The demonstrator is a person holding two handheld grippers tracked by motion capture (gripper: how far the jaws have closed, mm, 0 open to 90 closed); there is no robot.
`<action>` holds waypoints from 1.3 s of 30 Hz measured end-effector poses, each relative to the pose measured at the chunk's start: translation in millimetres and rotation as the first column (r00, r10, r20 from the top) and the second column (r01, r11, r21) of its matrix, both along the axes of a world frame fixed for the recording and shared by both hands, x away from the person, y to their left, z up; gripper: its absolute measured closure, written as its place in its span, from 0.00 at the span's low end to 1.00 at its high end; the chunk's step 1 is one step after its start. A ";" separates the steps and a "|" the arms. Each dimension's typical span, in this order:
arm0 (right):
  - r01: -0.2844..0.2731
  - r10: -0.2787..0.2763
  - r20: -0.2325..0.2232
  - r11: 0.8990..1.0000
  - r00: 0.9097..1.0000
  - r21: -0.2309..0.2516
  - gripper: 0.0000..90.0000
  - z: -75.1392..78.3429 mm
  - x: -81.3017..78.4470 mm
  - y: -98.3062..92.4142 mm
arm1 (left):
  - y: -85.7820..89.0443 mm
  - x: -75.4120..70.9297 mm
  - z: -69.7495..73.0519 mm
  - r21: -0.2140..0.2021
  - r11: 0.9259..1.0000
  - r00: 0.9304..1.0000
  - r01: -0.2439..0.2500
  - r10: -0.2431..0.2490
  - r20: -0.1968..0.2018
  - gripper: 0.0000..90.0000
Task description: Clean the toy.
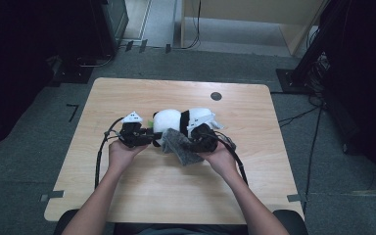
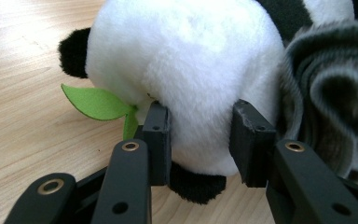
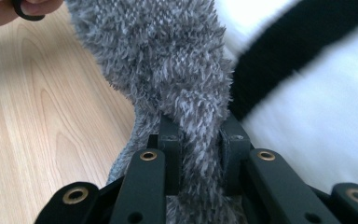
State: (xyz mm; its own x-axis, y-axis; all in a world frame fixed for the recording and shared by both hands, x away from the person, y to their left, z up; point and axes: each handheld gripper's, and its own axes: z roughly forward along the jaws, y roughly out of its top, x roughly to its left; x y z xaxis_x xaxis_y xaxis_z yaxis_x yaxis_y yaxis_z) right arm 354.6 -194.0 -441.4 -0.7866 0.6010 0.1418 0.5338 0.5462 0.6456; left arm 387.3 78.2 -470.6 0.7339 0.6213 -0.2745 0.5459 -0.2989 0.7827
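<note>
The toy panda (image 1: 183, 122) lies on its side near the middle of the tabletop (image 1: 127, 98), its long axis running left to right across the person's front, white head end toward the left hand. The left hand-held gripper (image 1: 149, 137) comes at it from the left, level with the tabletop, and its jaws pinch the white plush of the head (image 2: 191, 70), one pad (image 2: 157, 140) on each side, just beside the green felt leaf (image 2: 95, 102). The right hand-held gripper (image 1: 196, 143) sits on the near side of the panda's body, jaws pressed tight on a fold of the fuzzy grey cloth (image 3: 168, 60), which hangs against the black band (image 3: 289, 51) of the body and trails onto the wood toward the person. The cloth lies between the two hands and nearer the right one, so the next move likely turns on drawing it along or around the panda while the left hand steadies the head
</note>
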 end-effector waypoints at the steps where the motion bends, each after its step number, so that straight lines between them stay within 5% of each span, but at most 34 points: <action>1: 0.005 -0.005 0.001 1.000 1.000 0.001 0.85 0.6 -1.1 -3.9 | 0.1 0.1 0.0 0.000 1.000 1.000 0.000 0.000 0.001 0.69; 24: 0.107 -0.107 -0.003 0.994 0.994 0.027 0.84 3.1 -20.6 -92.9 | 0.1 0.4 -0.5 -0.004 1.000 1.000 0.001 -0.001 0.007 0.69; 32: 0.031 -0.031 0.011 0.999 0.999 0.041 0.85 11.2 -27.5 -78.4 | 0.3 0.3 -0.4 -0.002 1.000 1.000 -0.001 0.001 0.001 0.69; 39: -0.053 0.053 0.015 0.997 0.999 0.054 0.85 16.5 -24.2 -41.1 | -0.2 0.1 -0.1 -0.002 1.000 1.000 -0.003 0.003 0.003 0.69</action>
State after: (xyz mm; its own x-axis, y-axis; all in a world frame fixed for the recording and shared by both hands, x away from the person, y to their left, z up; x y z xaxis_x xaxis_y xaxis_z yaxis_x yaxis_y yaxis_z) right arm 330.4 -235.1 -424.9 -0.8191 0.5500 0.1628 0.4963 0.5372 0.6820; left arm 387.4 78.0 -470.7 0.7327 0.6230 -0.2738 0.5448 -0.2959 0.7846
